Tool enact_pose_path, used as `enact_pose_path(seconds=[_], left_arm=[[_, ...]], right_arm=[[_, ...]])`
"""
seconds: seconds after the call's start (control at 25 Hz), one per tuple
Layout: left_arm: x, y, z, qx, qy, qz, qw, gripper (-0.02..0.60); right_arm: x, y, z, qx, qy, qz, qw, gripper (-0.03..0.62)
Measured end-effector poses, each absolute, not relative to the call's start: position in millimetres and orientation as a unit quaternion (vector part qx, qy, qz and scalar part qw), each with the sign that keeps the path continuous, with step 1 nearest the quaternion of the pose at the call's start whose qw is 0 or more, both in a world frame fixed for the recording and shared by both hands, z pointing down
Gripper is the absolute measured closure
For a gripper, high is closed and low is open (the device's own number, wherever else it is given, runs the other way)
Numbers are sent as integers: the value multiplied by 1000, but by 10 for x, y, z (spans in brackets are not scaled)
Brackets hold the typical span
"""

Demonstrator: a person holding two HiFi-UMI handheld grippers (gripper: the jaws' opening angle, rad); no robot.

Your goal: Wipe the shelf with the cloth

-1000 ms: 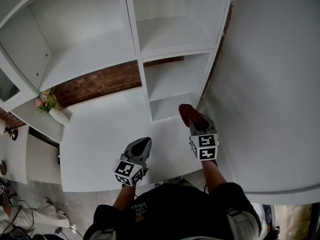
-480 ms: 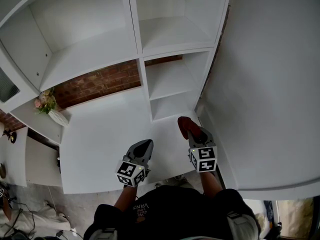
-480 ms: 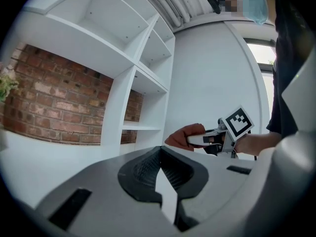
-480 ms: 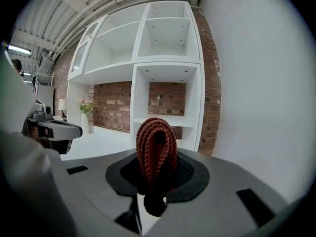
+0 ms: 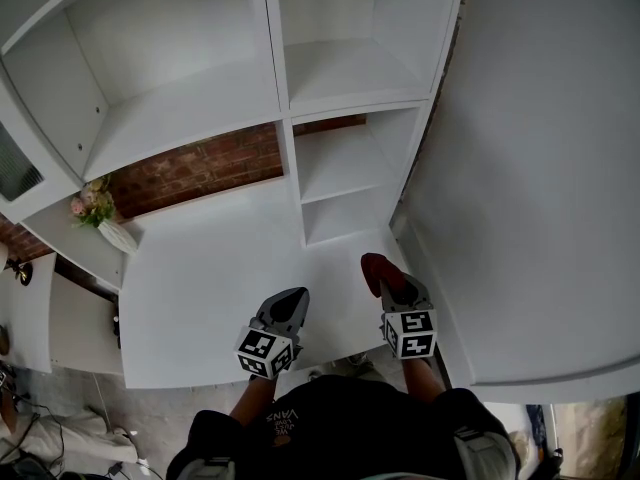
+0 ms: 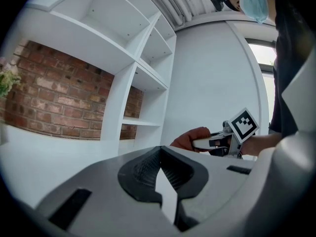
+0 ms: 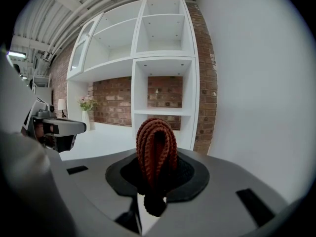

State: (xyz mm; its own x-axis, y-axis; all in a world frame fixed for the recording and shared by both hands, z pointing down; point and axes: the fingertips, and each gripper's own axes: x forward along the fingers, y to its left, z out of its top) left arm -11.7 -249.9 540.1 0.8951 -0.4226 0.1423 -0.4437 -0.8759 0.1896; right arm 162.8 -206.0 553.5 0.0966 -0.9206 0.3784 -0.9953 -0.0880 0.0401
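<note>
Your rust-red knitted cloth (image 7: pixel 156 149), folded narrow, is pinched between the fingers of your right gripper (image 5: pixel 392 286), its long axis running straight out past the fingertips toward the white shelf unit (image 5: pixel 345 183). The fingers of your left gripper (image 6: pixel 160 177) are pressed together, empty, above the white worktop (image 5: pixel 200 268).

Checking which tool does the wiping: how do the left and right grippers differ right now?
The right gripper is shut on a folded rust-red knitted cloth; the left gripper is shut and empty. In the head view the right gripper reaches nearer the white shelves than the left gripper. Both are grey and point toward the shelves.
</note>
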Motion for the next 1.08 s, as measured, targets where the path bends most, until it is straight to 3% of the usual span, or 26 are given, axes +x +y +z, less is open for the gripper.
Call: enact_pose_path(seconds=[1.08], left_arm=[[-150,-2436,5407,966,-224,47,117,574]], right_arm=[[1552,-2072,5523,719,-667,125,151,507]])
